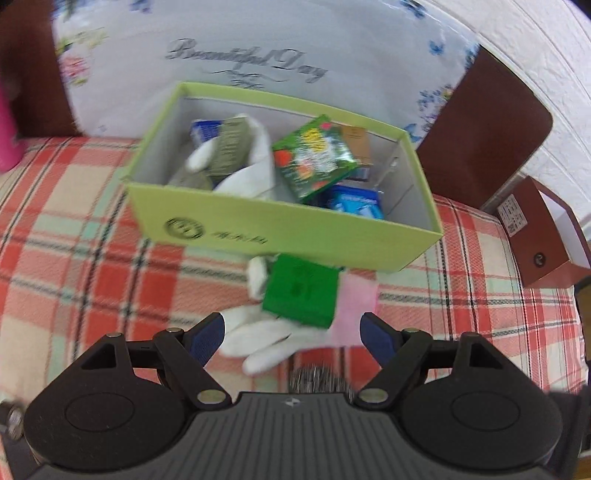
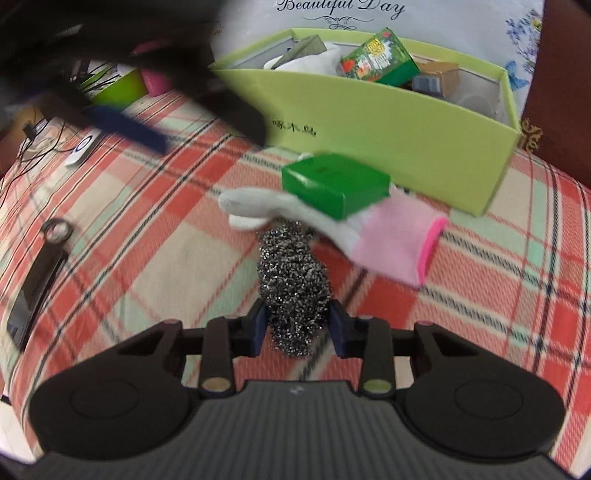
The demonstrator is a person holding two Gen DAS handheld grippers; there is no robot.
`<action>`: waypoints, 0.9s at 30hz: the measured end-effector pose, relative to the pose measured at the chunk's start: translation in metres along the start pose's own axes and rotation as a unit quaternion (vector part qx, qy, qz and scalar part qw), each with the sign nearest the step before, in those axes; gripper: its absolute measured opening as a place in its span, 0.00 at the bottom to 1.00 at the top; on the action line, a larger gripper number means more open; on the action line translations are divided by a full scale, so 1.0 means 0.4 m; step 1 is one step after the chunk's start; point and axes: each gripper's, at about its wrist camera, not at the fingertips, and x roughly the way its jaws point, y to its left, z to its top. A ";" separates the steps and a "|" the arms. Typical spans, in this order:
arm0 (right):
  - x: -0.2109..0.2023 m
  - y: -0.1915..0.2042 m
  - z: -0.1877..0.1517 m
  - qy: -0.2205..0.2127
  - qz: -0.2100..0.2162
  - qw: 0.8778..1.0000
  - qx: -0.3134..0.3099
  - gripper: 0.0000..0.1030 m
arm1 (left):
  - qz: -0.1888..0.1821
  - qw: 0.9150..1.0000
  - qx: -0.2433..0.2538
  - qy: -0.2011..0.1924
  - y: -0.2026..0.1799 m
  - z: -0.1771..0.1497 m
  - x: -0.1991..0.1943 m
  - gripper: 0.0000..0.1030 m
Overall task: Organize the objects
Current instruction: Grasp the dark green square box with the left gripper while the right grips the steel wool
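We read "Beautiful Day" on the pillow [image 2: 461, 22] behind our box [image 2: 388, 147]. Right claw [image 2: 297, 332] clenches the scourer [image 2: 293, 284]; left claw [image 1: 293, 338] gapes over the glove [image 1: 266, 339].

left gripper [image 1: 293, 334]: black linkage arms, dark blue ribbed pads on the fingertips [image 1: 207, 338]
left body: grey housing with fine ridges, a small pale mark at its top centre, a round black disc on each side
pivots: silver and brass-coloured pins at the joints
right gripper [image 2: 297, 328]: same black build, blue pads, ridged grey housing, two black discs
right pivots: one tan pin, one yellow-green; small pinkish pins higher up
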 end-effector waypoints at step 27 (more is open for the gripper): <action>-0.072 -0.022 -0.085 0.014 0.002 1.000 0.013 0.50 | 0.043 0.994 -0.050 0.082 0.154 -0.135 0.048 0.67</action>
